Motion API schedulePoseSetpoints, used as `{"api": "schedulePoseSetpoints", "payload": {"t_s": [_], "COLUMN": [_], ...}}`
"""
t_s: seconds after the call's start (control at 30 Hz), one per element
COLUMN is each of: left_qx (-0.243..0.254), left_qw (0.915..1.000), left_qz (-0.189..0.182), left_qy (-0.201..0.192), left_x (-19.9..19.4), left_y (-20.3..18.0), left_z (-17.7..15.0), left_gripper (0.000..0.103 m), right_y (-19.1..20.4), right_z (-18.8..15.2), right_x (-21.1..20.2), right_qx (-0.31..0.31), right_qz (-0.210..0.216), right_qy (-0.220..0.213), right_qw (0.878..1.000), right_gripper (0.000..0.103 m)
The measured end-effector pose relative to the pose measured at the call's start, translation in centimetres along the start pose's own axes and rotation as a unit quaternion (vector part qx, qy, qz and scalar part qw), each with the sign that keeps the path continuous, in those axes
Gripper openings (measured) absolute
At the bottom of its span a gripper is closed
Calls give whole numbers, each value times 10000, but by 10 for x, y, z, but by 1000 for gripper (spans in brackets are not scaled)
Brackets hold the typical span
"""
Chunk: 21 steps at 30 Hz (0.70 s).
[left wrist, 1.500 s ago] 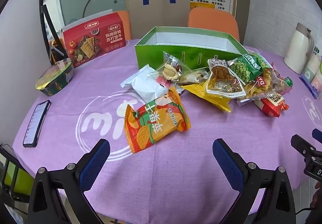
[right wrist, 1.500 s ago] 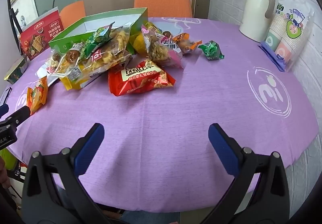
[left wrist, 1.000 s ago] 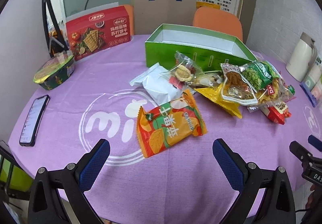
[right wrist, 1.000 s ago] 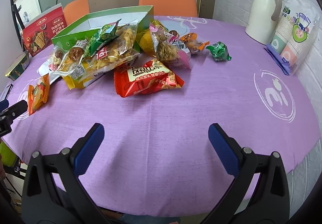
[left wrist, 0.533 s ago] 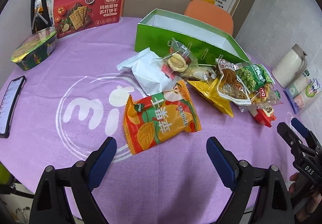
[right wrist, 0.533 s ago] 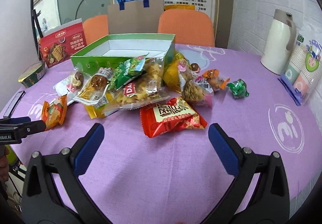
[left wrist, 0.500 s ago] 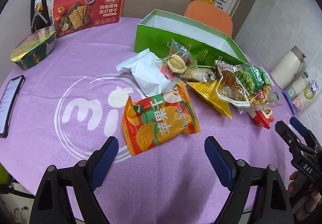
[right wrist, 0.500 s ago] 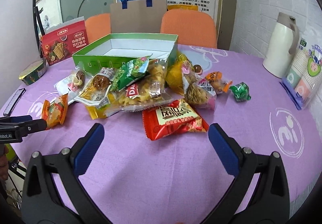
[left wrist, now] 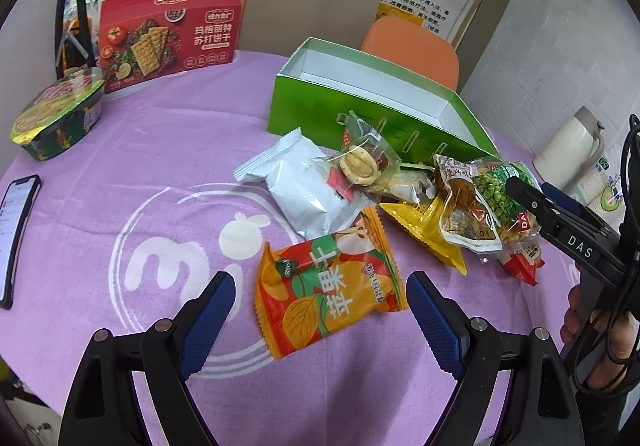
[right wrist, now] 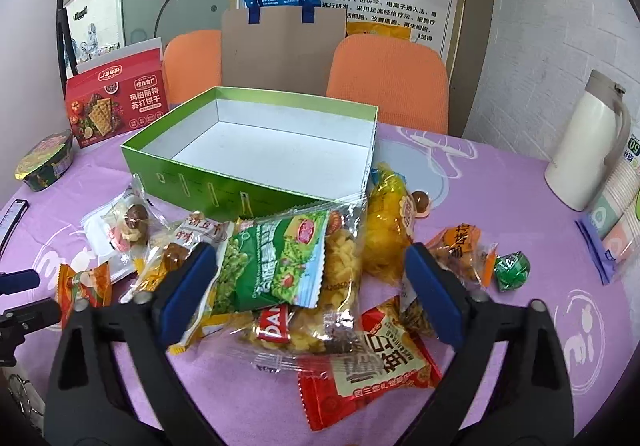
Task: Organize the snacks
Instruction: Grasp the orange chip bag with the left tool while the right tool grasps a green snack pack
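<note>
While the orange packet lies flat on the purple tablecloth, it sits between the wide-open pads of the left gripper, touching neither. Beyond it the snack pile crowds the near wall of the green box. Over that pile hovers the right gripper, jaws wide, with the green pea bag between them, ungripped.

Purple-clothed table — snack packets, green box
</note>
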<state>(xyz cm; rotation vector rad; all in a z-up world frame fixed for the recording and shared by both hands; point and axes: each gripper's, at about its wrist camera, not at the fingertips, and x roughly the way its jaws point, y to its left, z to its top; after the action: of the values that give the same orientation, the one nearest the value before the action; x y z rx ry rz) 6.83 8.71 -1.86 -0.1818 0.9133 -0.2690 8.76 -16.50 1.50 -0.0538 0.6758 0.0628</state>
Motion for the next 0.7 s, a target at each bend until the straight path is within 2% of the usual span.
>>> {"api": "schedulePoseSetpoints", "payload": {"t_s": [0.03, 0.1, 0.13, 0.2, 0.27, 0.37, 0.43, 0.47, 0.57, 0.63, 0.7], "left_qx": [39, 114, 167, 277, 293, 249, 225, 354, 773, 1026, 977], "left_qw": [10000, 9999, 9997, 9990, 9992, 9995, 9990, 9988, 9948, 9905, 9906], "left_qz": [-34, -49, 34, 236, 208, 155, 227, 272, 565, 766, 765], "left_qy": [15, 119, 192, 275, 182, 98, 303, 216, 362, 504, 569], "left_x": [5, 18, 24, 35, 36, 35, 43, 42, 46, 50, 50], "left_y": [-2, -7, -9, -9, -7, -4, -3, -5, -13, -18, -18], "left_z": [2, 6, 8, 8, 5, 1, -1, -3, -8, -11, -10], "left_gripper": [89, 89, 89, 89, 89, 90, 92, 94, 95, 97, 97], "right_y": [-2, -2, -2, -3, -7, -13, -14, -14, -15, -17, -20], "right_z": [-3, -7, -7, -10, -12, -16, -20, -22, -24, -26, -27], "right_x": [0, -3, -6, -13, -19, -22, -24, -25, -29, -30, -32], "right_qx": [-6, 29, -12, -43, 15, 158, 211, 238, 278, 314, 379], "right_qz": [55, 133, 93, 133, 226, 317, 347, 373, 398, 420, 447], "right_qy": [29, 39, 9, -46, -62, -61, -64, -78, -93, -104, -107], "right_qw": [10000, 9999, 10000, 9999, 9997, 9994, 9992, 9990, 9988, 9986, 9982], "right_gripper": [62, 56, 47, 40, 32, 31, 30, 30, 30, 25, 24]}}
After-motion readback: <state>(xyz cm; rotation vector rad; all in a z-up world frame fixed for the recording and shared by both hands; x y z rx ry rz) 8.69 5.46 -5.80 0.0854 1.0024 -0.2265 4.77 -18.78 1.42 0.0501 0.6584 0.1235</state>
